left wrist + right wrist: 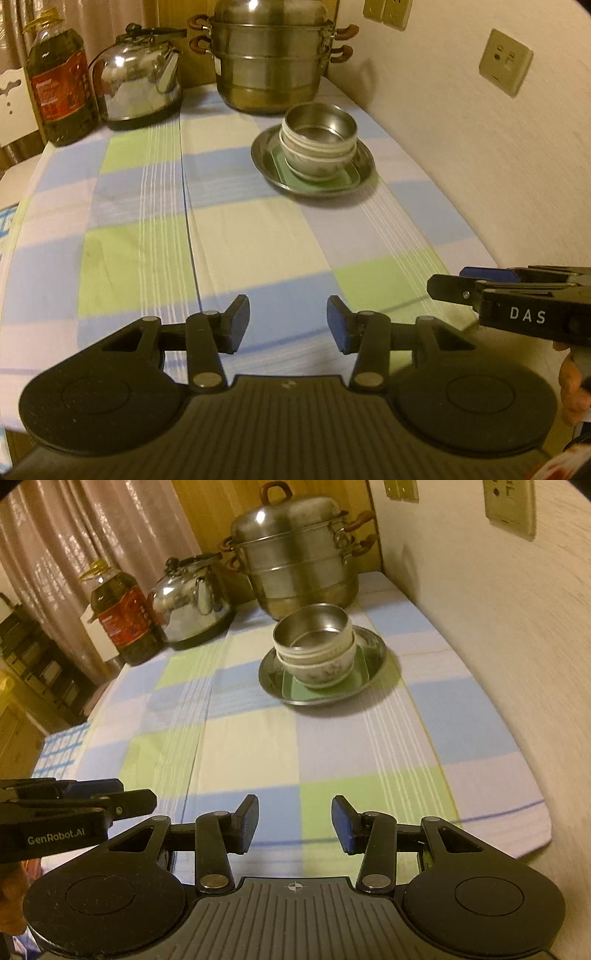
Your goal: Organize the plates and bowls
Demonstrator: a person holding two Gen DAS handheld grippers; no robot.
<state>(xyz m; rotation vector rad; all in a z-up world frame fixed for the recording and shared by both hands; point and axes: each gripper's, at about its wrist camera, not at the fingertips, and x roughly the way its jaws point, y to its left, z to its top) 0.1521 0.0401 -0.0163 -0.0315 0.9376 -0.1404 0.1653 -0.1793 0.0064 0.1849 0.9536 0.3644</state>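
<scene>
A round steel plate (266, 166) (271, 681) lies on the checked cloth, far from both grippers. On it rests a green rectangular dish (347, 179) (291, 688), and on that a nested stack of bowls: white patterned bowls (314, 162) (321, 672) below, a steel bowl (321, 123) (314, 626) on top. My left gripper (288, 326) hovers over the near cloth, open, nothing between its fingers. My right gripper (294, 823) is also open and empty. Each shows at the other view's edge: the right gripper (454, 282), the left gripper (136, 794).
A tall steel steamer pot (271, 59) (303, 554) stands behind the stack. A shiny kettle (138, 81) (192, 603) and an oil bottle (59, 81) (123, 620) stand at the back left. The wall (480, 155) runs along the table's right side. A hand (572, 391) holds the right gripper.
</scene>
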